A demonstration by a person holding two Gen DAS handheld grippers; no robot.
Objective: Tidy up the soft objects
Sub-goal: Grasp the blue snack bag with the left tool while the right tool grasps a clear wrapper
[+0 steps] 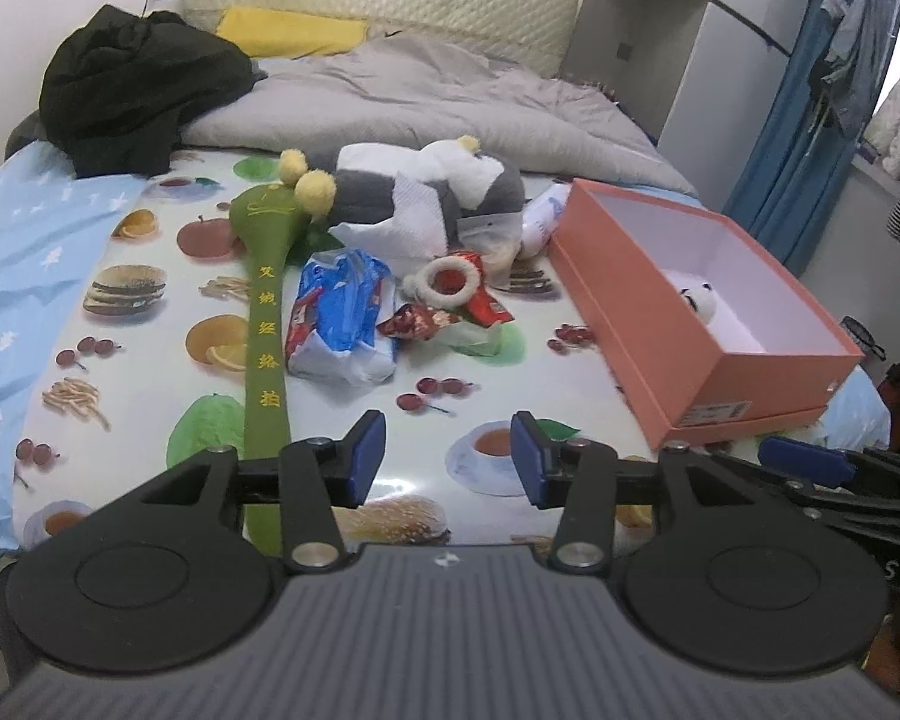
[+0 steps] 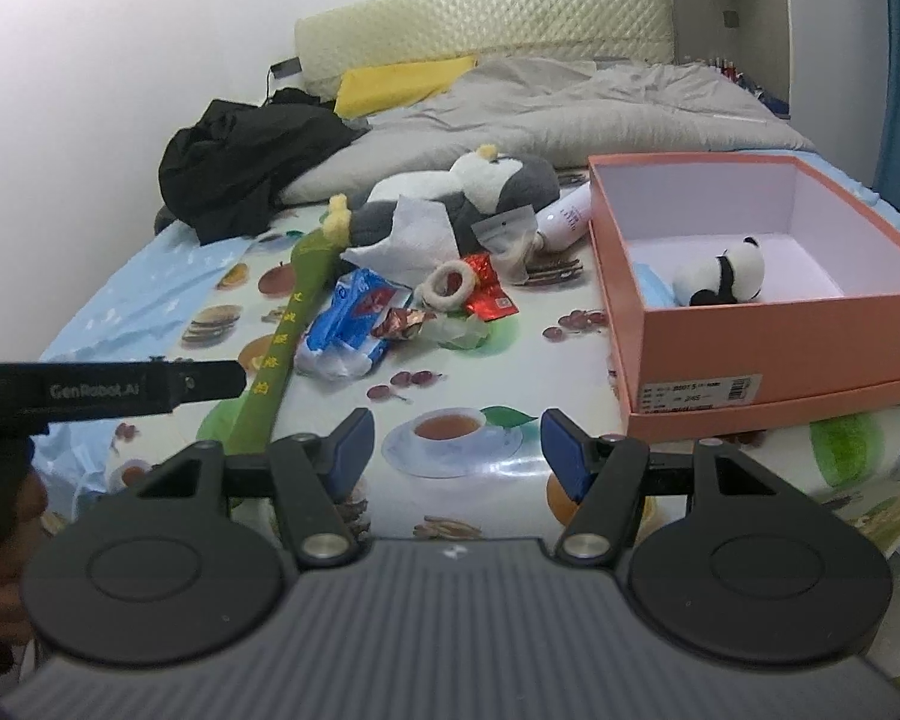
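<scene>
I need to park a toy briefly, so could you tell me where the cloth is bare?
Free: the near strip between the green stick and the orange box, and left of the stick. Crowded: the wrapper pile beyond.

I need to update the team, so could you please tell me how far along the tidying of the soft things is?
Early days. Done: a small panda plush already lies inside the orange box. In hand: nothing; the left tongs and right tongs are both open and empty above the cloth. Left: the grey-and-white plush, the green padded stick and the fluffy ring still lie among wrappers.
</scene>
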